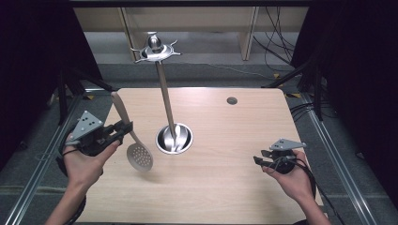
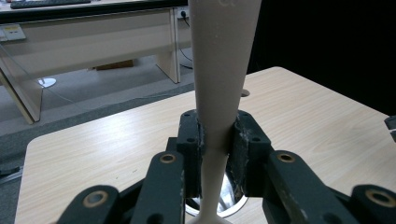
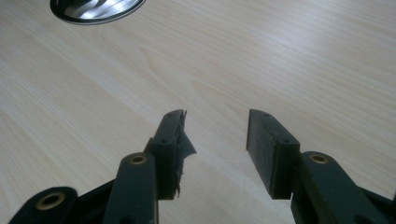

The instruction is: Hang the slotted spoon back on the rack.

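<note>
A beige slotted spoon (image 1: 133,140) hangs over the left of the wooden table (image 1: 225,136), handle up, perforated head down. My left gripper (image 1: 126,127) is shut on its handle (image 2: 219,88), which rises between the two jaws. A metal utensil stand (image 1: 165,101) rises from its round base (image 1: 174,138) at the table's middle, with a hooked crown (image 1: 155,49) on top. The spoon's head hangs just left of that base. My right gripper (image 1: 261,156) is held low over the table's right side, open, with nothing between its fingers (image 3: 268,149).
A small round cable hole (image 1: 232,100) sits near the table's far edge. Black curtains and tripod legs flank both sides. Cables lie on the floor at the back right, with a wooden desk frame (image 1: 246,33) beyond.
</note>
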A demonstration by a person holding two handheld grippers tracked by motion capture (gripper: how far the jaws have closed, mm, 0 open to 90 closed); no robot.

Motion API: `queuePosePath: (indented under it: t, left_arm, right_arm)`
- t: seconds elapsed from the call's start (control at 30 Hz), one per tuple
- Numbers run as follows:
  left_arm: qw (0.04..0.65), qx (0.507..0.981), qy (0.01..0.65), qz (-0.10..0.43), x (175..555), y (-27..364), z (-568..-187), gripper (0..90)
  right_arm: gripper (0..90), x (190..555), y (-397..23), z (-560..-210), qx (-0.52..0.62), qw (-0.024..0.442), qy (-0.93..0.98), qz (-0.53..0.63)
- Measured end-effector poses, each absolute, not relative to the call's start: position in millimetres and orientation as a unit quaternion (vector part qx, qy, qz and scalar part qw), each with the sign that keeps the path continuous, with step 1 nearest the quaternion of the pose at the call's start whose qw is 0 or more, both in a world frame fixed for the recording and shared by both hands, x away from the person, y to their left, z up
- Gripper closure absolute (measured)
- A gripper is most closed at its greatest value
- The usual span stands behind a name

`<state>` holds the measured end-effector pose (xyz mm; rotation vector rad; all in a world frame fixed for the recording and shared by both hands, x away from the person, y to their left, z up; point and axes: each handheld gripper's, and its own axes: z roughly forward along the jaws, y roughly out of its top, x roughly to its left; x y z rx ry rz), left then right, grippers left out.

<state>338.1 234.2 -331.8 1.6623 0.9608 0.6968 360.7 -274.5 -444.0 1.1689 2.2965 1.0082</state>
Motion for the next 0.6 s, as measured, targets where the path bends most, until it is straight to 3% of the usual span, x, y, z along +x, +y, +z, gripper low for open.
queuePosePath:
  t: [0.6]
  left_arm:
    - [0.502, 0.711, 0.386, 0.304, 339, 232, -319, 74.2]
  right_arm:
    - [57.1, 357, -274, -440, 0.428, 0.191, 0.808, 0.358]
